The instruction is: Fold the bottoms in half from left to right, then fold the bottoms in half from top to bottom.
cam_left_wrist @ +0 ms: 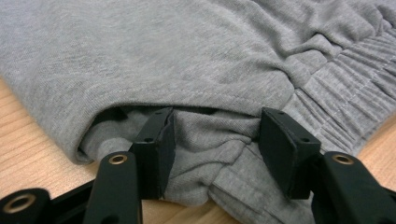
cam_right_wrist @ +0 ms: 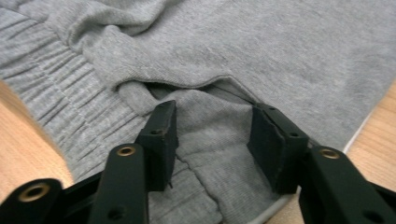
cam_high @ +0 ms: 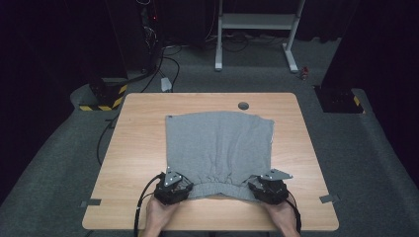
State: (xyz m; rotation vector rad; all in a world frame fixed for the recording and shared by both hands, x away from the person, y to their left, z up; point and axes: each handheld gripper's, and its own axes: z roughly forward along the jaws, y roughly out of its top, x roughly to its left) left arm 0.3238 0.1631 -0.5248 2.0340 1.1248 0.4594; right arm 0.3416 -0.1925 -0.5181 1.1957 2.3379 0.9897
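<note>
Cloth (cam_high: 217, 145), grey, folded flat, ribbed waistband nearest.

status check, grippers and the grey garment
Left hand-held gripper open. Right hand-held gripper open. Both at grey garment near corners, cloth between jaws. Nothing in the way.

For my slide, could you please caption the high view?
Two grippers, left and right, at the waistband corners of grey shorts on a table.

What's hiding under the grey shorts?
Under the grey shorts lies the wooden table; its bare top shows all around them. Whatever part of the table they cover is hidden. At the near edge, each gripper's jaw tips reach under a fold of the cloth.
</note>
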